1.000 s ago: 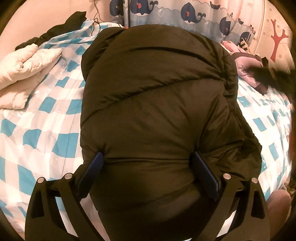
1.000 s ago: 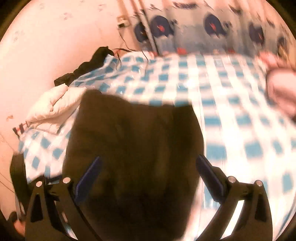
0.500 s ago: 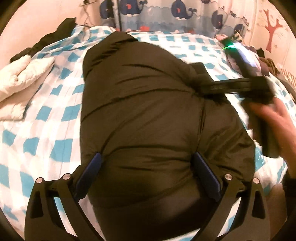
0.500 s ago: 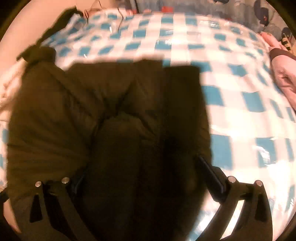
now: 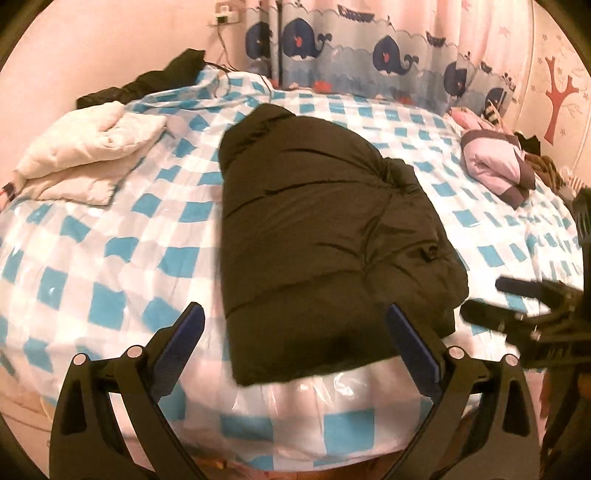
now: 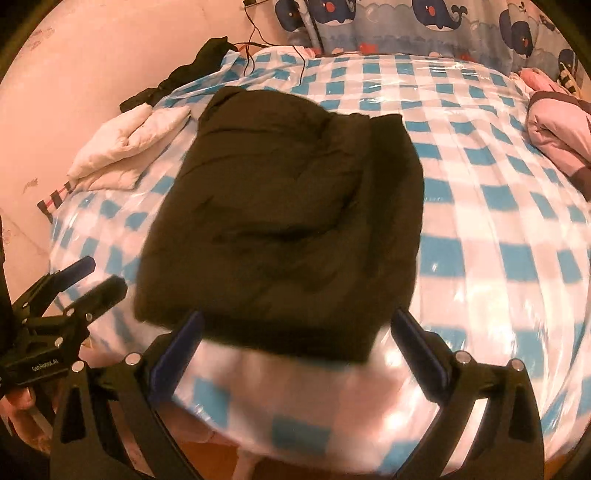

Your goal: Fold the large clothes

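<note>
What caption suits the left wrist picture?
Open left claw facing a folded dark puffer jacket on a blue-checked bed.

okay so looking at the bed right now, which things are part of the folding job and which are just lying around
Part of the job:
dark olive puffer jacket, folded on the blue-and-white checked bed cover
left gripper and right gripper, both open

Just lying around:
cream quilted garment
pink and grey bundle
whale-print curtain

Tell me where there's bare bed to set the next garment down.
Bare checkered sheet lies between the folded dark jacket and the pink garment, and along the whale curtain. Left of the jacket, the white garment crowds it.
</note>
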### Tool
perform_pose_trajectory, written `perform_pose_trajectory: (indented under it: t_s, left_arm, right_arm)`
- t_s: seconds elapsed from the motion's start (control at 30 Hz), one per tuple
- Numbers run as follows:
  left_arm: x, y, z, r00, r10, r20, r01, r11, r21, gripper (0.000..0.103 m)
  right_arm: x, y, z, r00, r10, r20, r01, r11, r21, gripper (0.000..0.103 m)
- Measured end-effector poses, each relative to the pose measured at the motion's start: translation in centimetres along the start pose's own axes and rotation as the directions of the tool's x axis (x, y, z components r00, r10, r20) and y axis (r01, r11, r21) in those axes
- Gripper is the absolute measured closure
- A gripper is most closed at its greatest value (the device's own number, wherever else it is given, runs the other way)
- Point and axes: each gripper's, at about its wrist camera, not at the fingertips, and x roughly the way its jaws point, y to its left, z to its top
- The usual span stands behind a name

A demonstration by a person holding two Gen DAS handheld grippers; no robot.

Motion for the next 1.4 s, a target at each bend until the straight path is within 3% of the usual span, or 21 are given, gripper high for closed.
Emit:
perform_pose_trajectory:
  t_s: [0.1,0.4,0.97,1.4]
  left_arm:
    - [-1.2,0.3,-0.4,1.000,0.010,0.006,-0.010,1.000,-0.005,0.008]
    - [-3.2,1.0,-1.1,0.999,0.041,0.005,-0.041,0.999,-0.004,0.008]
    - [-2.5,0.6,-1.0,0.999,0.021,-0.036,-0.021,1.000,-0.007,0.008]
    - [-2.1,0.6,-0.7,0.995,0.078,-0.068,-0.079,0.997,-0.009,0.008]
  right_arm:
    - [0.7,1.0,-0.1,0.995,-0.066,-0.077,0.064,0.997,-0.034,0.006]
    - [-1.7,3.7,-0.4,0.988,-0.157,-0.001,0.157,0.985,-0.073,0.006]
    - [-2.2,3.8,-0.2,0.986,-0.164,-0.001,0.164,0.984,-0.067,0.006]
    - [-2.7,3.9,-0.6,0.988,-0.153,-0.003,0.153,0.986,-0.060,0.006]
